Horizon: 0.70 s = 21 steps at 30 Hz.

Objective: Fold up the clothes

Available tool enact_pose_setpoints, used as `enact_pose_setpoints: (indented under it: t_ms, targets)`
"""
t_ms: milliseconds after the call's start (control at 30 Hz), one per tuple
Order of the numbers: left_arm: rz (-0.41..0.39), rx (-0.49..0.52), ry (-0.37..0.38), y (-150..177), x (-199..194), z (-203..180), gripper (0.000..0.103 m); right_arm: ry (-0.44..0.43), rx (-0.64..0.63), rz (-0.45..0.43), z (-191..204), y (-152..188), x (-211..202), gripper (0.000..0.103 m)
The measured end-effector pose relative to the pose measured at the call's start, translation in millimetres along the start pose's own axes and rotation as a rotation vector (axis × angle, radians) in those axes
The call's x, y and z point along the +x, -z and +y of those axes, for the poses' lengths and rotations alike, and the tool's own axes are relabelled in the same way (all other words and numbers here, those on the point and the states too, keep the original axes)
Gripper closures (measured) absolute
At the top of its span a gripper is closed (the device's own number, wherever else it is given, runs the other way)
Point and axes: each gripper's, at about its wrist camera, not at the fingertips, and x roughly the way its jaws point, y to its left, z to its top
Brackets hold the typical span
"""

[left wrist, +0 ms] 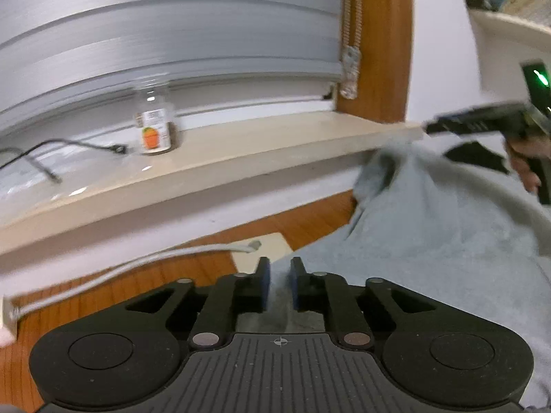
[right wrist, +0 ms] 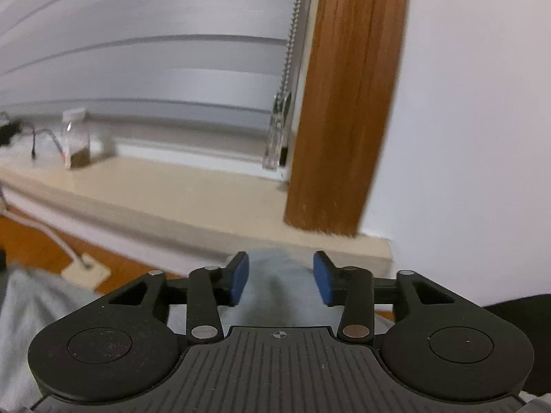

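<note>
A light grey fleece garment (left wrist: pixel 430 241) lies heaped over the right side of a wooden tabletop (left wrist: pixel 137 282). My left gripper (left wrist: pixel 280 277) is shut on an edge of it, with cloth pinched between the blue pads. In the left wrist view my right gripper (left wrist: pixel 430 126), held by a hand (left wrist: pixel 527 158), is raised at the upper right, and a peak of the cloth rises to its tip. In the right wrist view the right gripper (right wrist: pixel 280 278) holds a thick bunch of the garment (right wrist: pixel 279 296) between its fingers, which stand well apart.
A beige windowsill (left wrist: pixel 241 158) runs just behind the table, with a glass jar (left wrist: pixel 155 127) and a black cable (left wrist: pixel 51 148) on it. Blinds hang above it, beside a wooden frame (left wrist: pixel 375 51). A white cable (left wrist: pixel 137 261) leads to a beige plate (left wrist: pixel 272 247) on the table.
</note>
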Motion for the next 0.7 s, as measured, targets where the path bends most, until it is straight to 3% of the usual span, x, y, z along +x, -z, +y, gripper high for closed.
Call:
enact_pose_setpoints:
  t_ms: [67, 167, 267, 400, 500, 700]
  targets:
    - [-0.001, -0.001, 0.019, -0.7, -2.7, -4.0, 0.088, -0.006, -0.006, 0.018, -3.1, 4.0, -10.8, 0.049]
    - [0.004, 0.038, 0.038, 2.6, -4.9, -15.9, 0.072, -0.011, -0.006, 0.047, -9.0, 22.2, -14.8, 0.046]
    - [0.005, 0.051, 0.030, 6.9, -5.0, -17.8, 0.071, -0.015, -0.005, 0.075, -14.8, 40.4, -18.8, 0.045]
    - [0.033, 0.007, 0.028, 21.6, 4.3, -2.3, 0.059, -0.021, -0.004, 0.113, -22.6, 64.7, -24.2, 0.041]
    - [0.044, -0.044, 0.055, 29.9, 10.3, 8.1, 0.058, -0.026, -0.004, 0.142, -28.5, 82.8, -28.2, 0.041]
    - [-0.019, -0.044, 0.034, 15.0, 3.3, -2.7, 0.048, -0.006, 0.031, 0.156, -51.1, 104.9, -43.5, 0.040]
